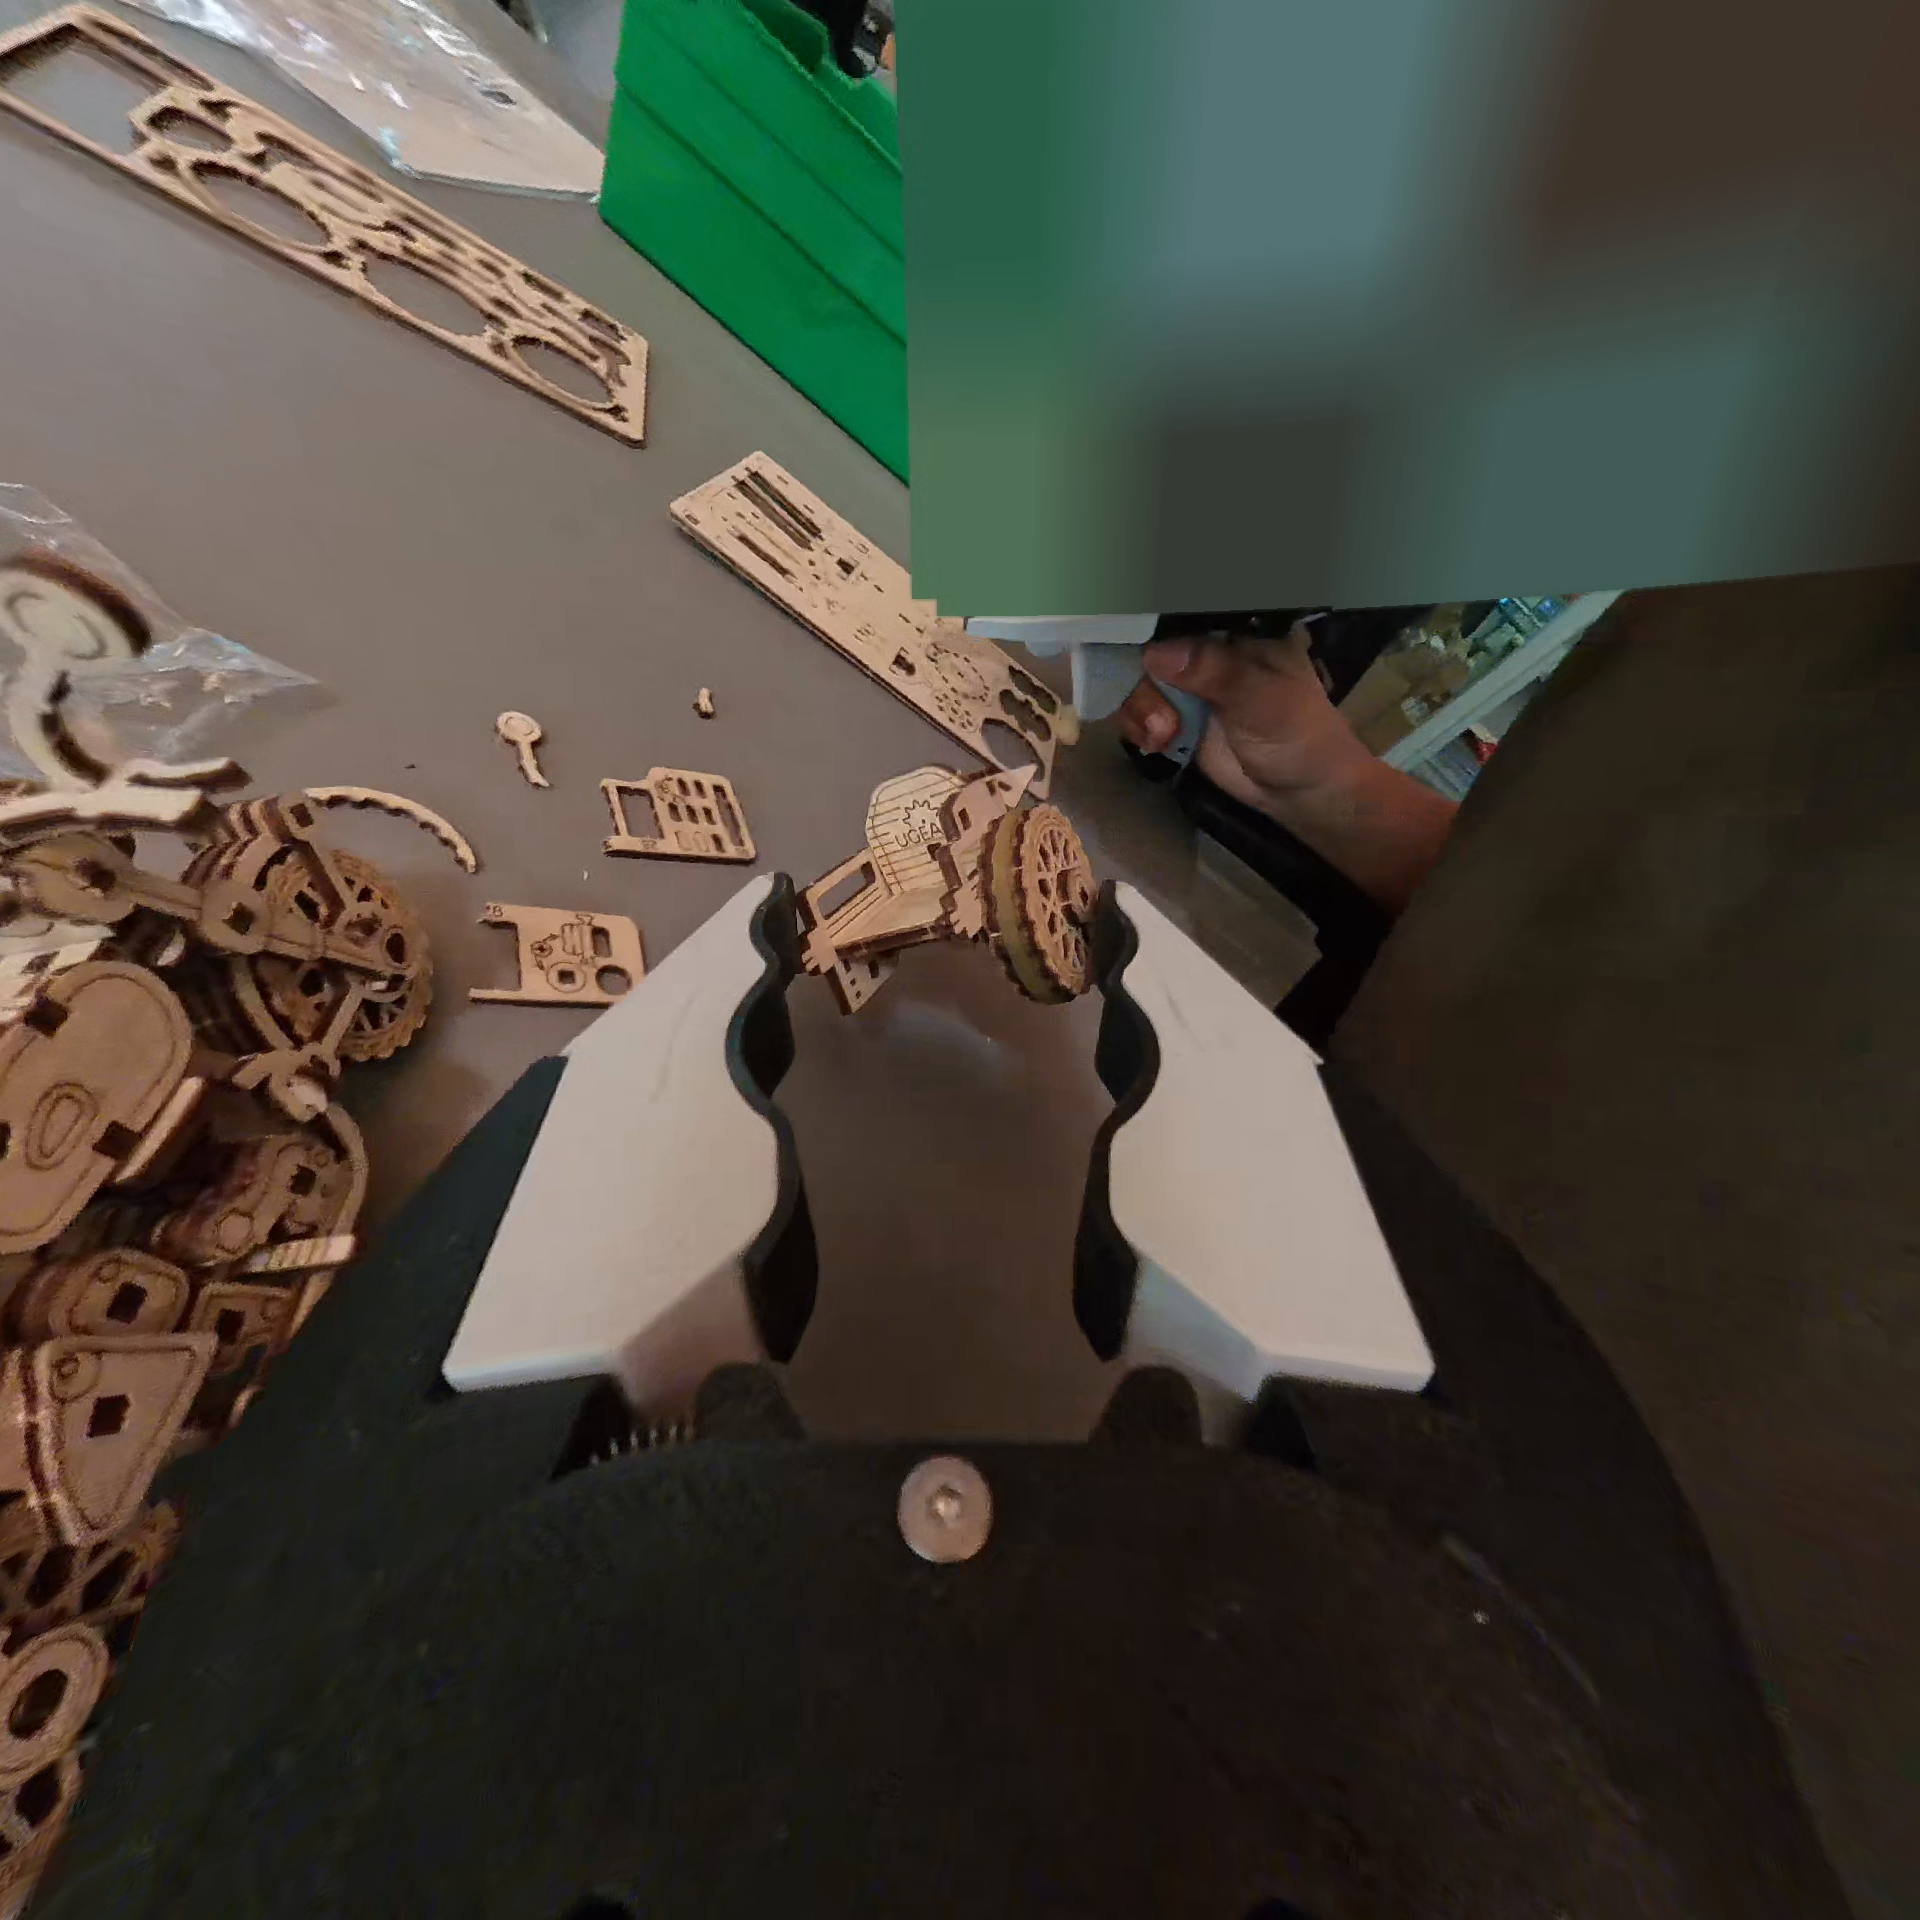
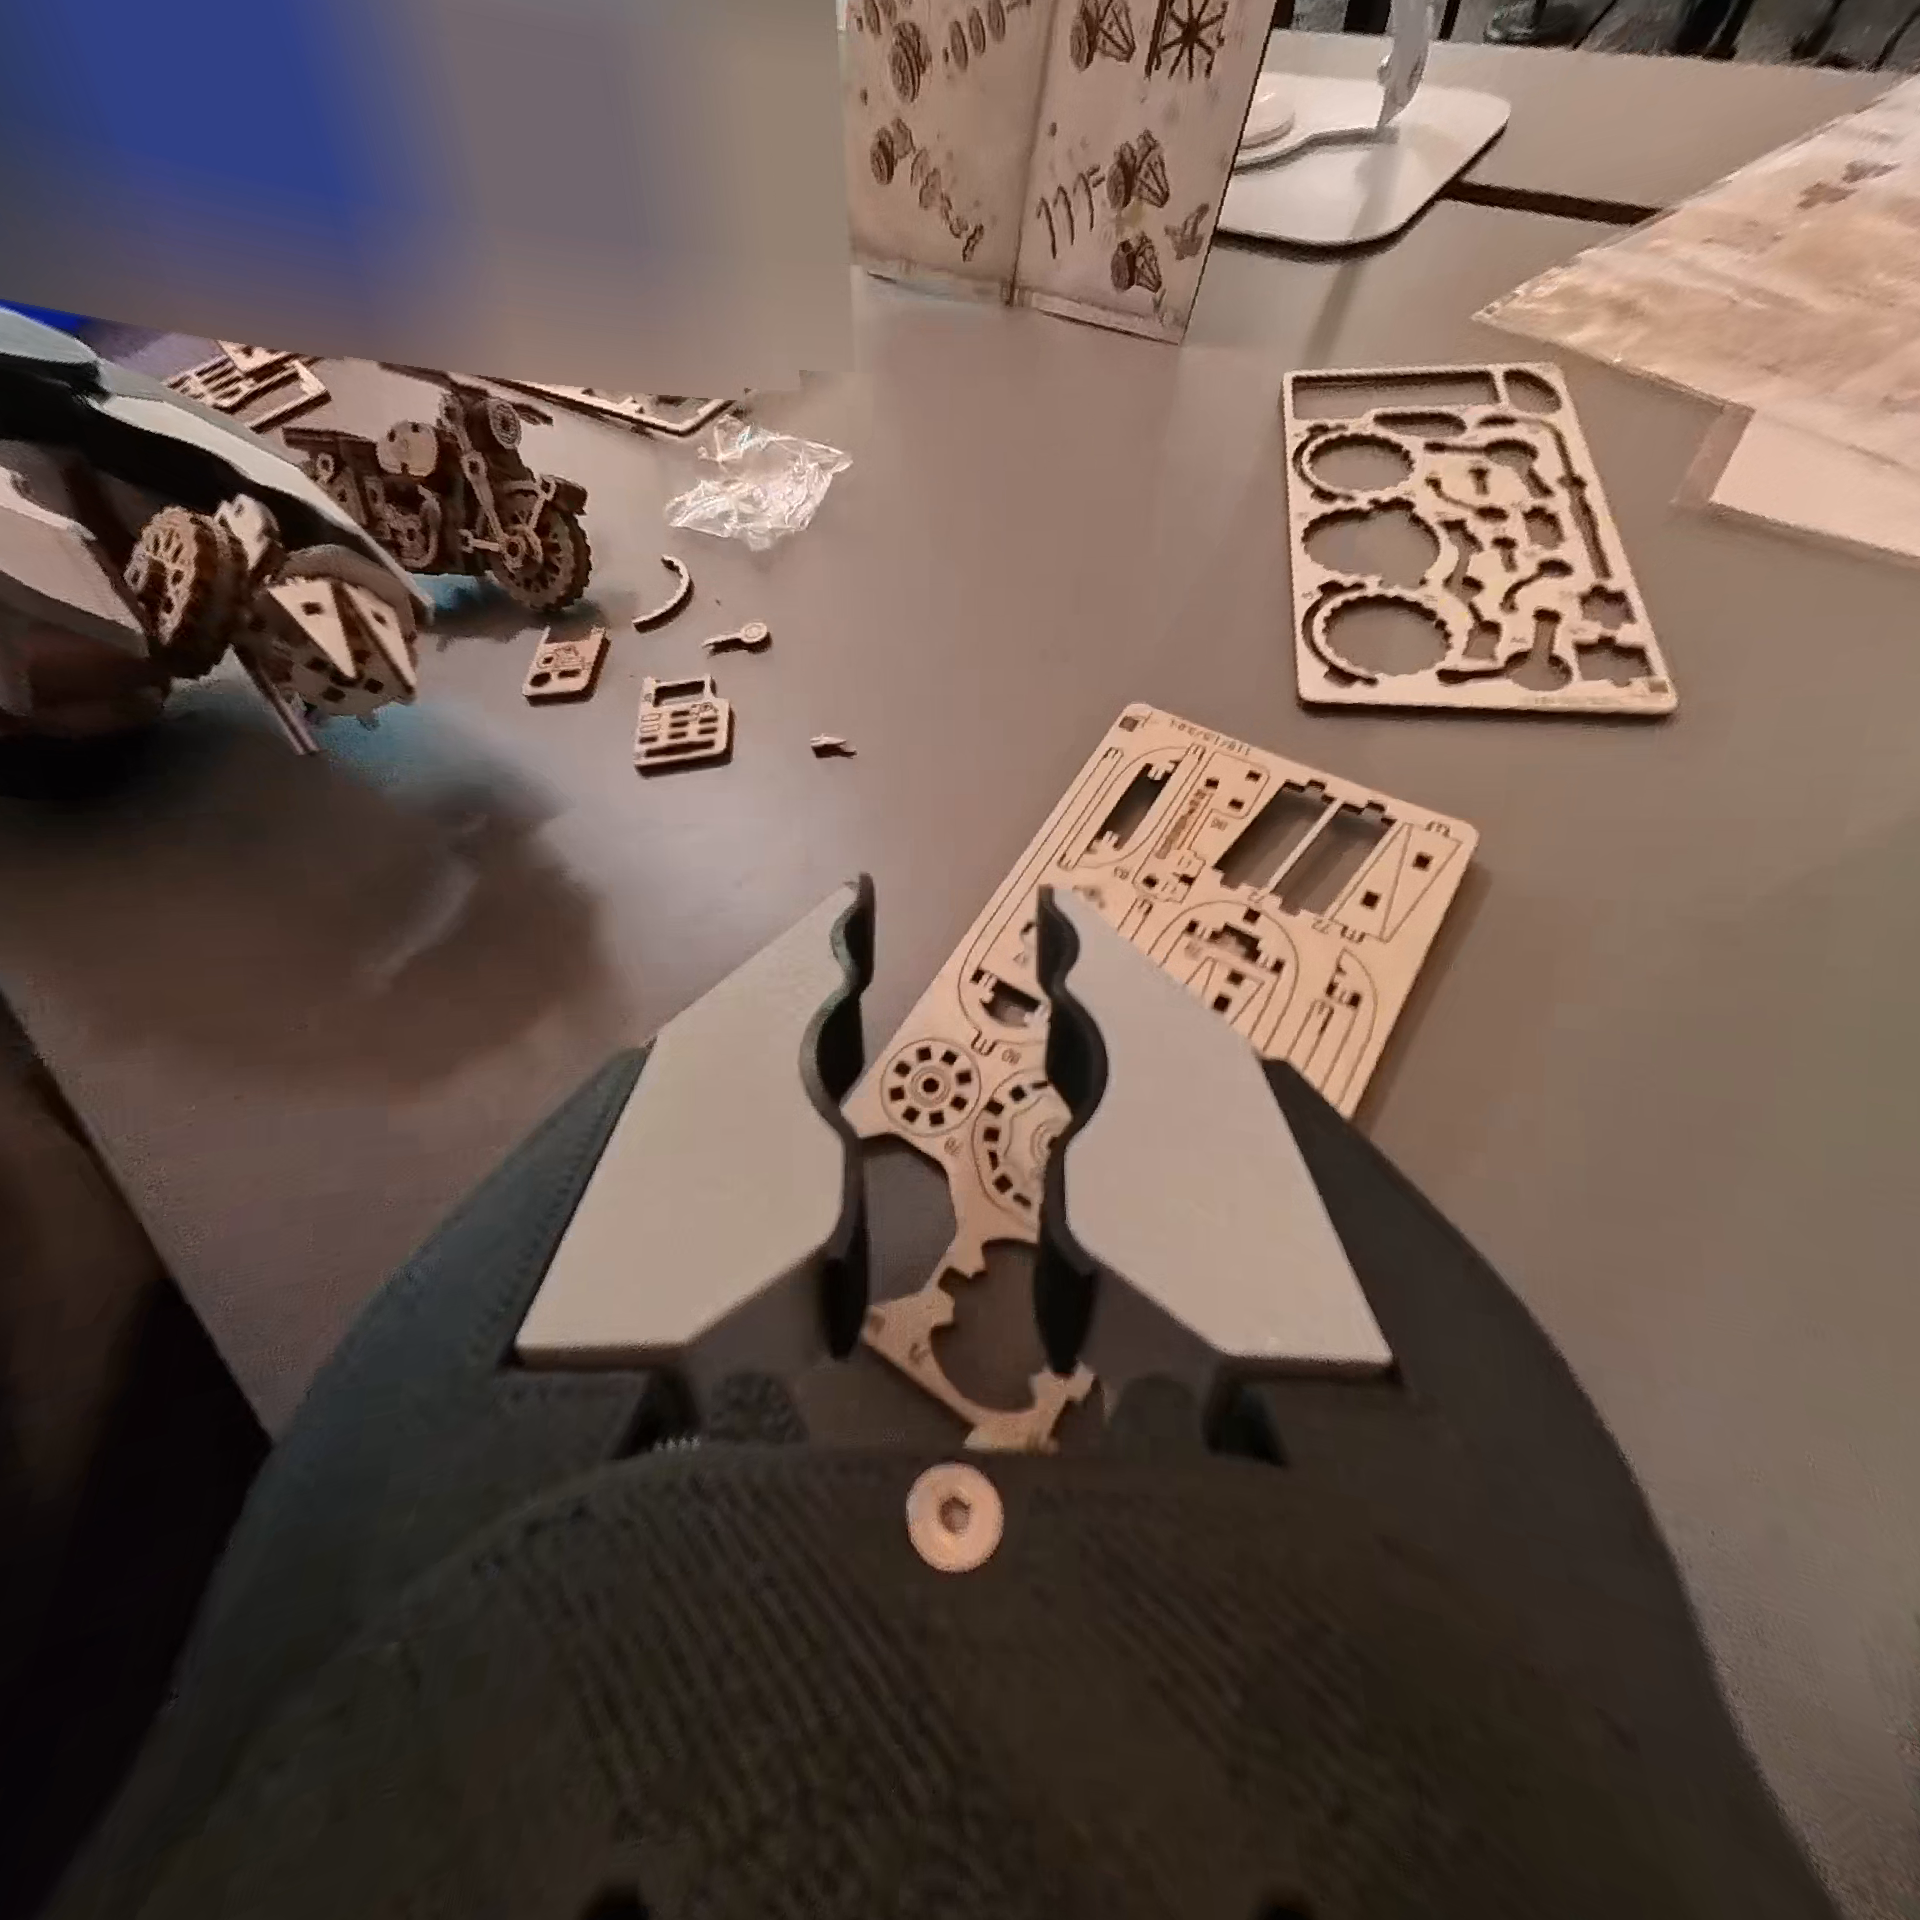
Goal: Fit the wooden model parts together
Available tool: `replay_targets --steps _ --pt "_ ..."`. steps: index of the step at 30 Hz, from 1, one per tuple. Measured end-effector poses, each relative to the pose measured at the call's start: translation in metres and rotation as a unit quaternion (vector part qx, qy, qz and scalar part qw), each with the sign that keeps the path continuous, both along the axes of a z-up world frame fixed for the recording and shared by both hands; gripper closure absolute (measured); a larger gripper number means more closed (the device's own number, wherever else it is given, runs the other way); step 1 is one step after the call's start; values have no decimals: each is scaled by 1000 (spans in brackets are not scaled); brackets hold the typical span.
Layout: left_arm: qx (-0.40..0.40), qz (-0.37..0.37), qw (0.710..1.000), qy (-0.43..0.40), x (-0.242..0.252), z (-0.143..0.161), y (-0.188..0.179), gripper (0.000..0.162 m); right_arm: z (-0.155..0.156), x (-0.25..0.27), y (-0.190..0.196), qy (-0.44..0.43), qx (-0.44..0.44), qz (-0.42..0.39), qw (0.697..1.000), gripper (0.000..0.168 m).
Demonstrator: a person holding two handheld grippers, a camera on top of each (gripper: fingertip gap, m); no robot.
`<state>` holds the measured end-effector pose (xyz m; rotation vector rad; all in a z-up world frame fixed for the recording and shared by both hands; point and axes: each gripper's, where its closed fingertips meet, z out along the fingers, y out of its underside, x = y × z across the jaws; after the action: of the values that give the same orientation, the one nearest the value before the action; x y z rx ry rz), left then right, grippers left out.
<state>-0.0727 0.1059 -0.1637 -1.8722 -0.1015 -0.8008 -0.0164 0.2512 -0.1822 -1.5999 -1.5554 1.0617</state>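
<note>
Pale tan wooden sheets (image 2: 1475,540) with dark scorched cut-outs lie on the grey-brown table (image 2: 1039,540). Far left stands a bright green crate (image 1: 758,208). The left gripper (image 1: 940,914) has light grey fingers (image 1: 644,1164) with black wavy pads (image 1: 764,997).

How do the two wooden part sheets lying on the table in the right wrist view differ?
The near sheet lies partly under the right gripper and keeps many engraved parts, though several slots are empty. The far sheet lies apart from the gripper and is mostly punched out, with three big round holes. The near one looks paler. Both are thin, flat wooden rectangles on the grey table.
</note>
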Motion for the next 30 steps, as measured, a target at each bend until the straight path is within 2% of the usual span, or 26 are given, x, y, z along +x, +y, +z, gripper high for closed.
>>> replay_targets --steps 7,30 --pt "-41 21 997 -57 -12 -10 7 107 -1 -17 1 -1 33 27 999 141" --pt "-64 22 995 -70 -13 -17 9 106 -9 -31 13 -27 -9 27 999 138"
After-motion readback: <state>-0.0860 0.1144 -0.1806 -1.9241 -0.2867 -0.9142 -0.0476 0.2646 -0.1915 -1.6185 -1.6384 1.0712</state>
